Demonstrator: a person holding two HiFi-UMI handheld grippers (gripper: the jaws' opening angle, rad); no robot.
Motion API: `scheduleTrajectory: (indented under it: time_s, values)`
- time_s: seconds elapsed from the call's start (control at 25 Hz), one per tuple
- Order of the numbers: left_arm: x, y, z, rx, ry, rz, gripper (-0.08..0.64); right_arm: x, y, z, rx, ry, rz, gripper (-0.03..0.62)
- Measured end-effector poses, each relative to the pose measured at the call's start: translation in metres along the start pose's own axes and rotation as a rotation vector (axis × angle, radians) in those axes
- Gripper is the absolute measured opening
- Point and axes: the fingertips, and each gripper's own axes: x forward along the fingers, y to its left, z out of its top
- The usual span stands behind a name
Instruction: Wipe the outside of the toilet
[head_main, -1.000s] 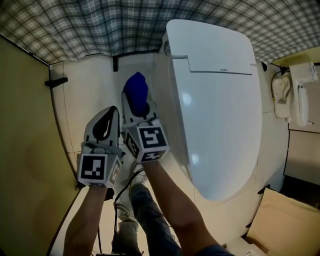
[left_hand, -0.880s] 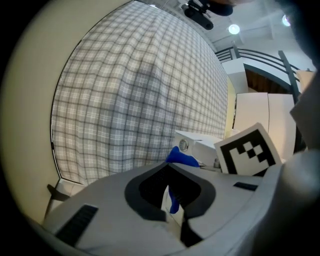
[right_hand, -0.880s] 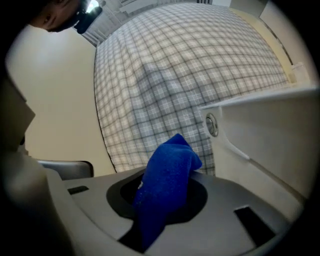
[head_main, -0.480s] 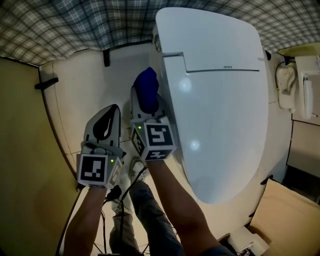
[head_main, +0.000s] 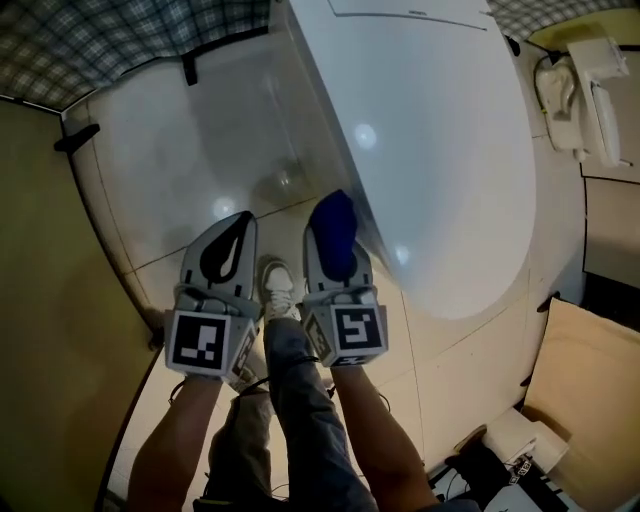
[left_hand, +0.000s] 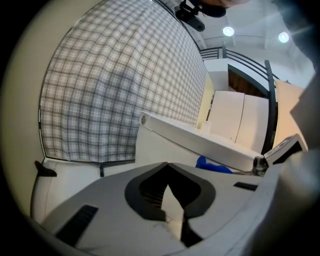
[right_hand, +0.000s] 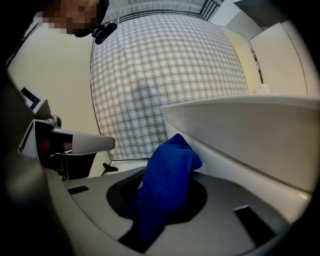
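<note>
The white toilet (head_main: 440, 150), lid down, fills the upper right of the head view. My right gripper (head_main: 335, 228) is shut on a blue cloth (head_main: 333, 232) and presses it against the toilet's left flank, just under the rim near the front. The right gripper view shows the blue cloth (right_hand: 165, 185) sticking up from the jaws and touching the toilet's side (right_hand: 250, 135). My left gripper (head_main: 228, 250) hangs beside it over the floor, shut and holding nothing. The left gripper view shows the toilet rim (left_hand: 200, 145) and a bit of the cloth (left_hand: 212, 165) ahead.
A plaid wall (head_main: 100, 40) stands behind the toilet and a beige partition (head_main: 50, 300) closes the left side. A white wall fitting (head_main: 580, 90) hangs at upper right. A cardboard box (head_main: 590, 400) sits at lower right. The person's shoe (head_main: 278, 290) rests on the tiled floor between the grippers.
The right gripper has slid the blue cloth along the toilet's left side from near the back toward the front. The left gripper stayed beside it, still shut.
</note>
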Motion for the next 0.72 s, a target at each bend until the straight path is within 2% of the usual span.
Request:
scheduleTrajectory:
  time_s: [0.16,0.28,0.4,0.52,0.6,0.72]
  values:
    - [-0.015,-0.023,-0.016,-0.056,0.04,-0.025,0.012,-0.028,-0.001,-0.02,0.0,0.039,-0.013,0.064]
    - [-0.013,-0.019,-0.01,-0.094,0.038,-0.015,0.011,-0.016,0.008,-0.016,-0.009,0.03,0.023,0.064]
    - [-0.002,0.013,-0.001,-0.118,0.025,0.028,0.012,0.033,0.031,0.002,-0.007,0.001,0.087,0.064]
    - [0.017,0.056,0.008,-0.14,0.004,0.094,0.013,0.105,0.053,0.022,0.011,0.014,0.156,0.064]
    - [0.033,0.082,0.013,-0.141,-0.012,0.129,0.014,0.159,0.054,0.03,0.01,0.011,0.173,0.064]
    - [0.06,0.112,0.014,-0.138,-0.008,0.169,0.014,0.229,0.047,0.031,-0.019,0.059,0.186,0.064]
